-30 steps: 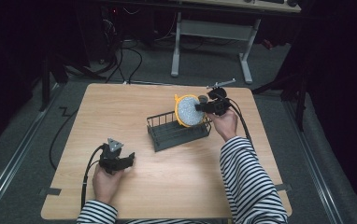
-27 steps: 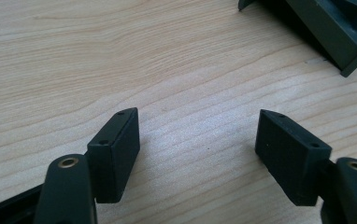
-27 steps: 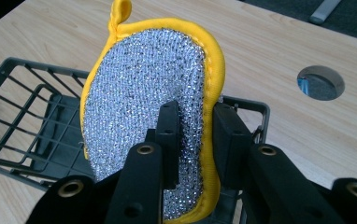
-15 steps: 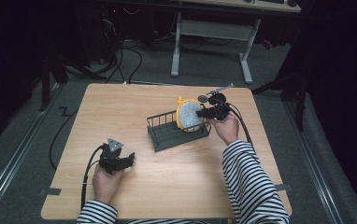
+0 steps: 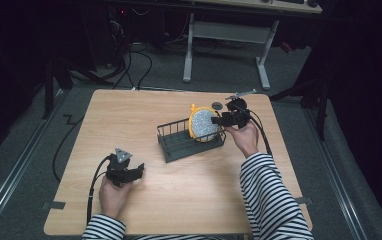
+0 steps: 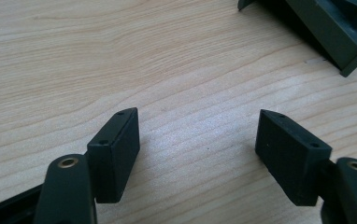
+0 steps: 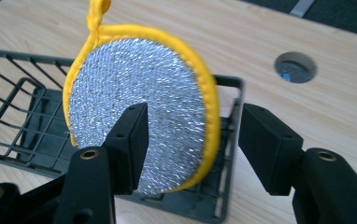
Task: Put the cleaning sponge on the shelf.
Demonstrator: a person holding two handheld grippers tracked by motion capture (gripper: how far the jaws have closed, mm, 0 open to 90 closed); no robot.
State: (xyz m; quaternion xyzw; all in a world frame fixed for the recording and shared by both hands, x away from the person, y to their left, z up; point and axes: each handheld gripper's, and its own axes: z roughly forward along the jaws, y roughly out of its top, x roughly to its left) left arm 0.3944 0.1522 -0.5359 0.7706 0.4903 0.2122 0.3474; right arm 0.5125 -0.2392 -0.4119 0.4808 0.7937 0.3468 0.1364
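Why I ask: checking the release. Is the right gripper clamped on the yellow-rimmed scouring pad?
No: the right gripper has its jaws spread, with the scouring pad standing free in the wire basket.

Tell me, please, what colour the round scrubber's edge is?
Yellow: the scrubber has a silver mesh face; clearest in the right gripper view.

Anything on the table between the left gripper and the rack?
No. In the high view, only bare wood lies between the left gripper and the rack.

Your round silver mesh scouring pad with yellow trim (image 7: 139, 130) stood on edge, tilted, in the dark wire rack (image 5: 179, 145), loop upward.
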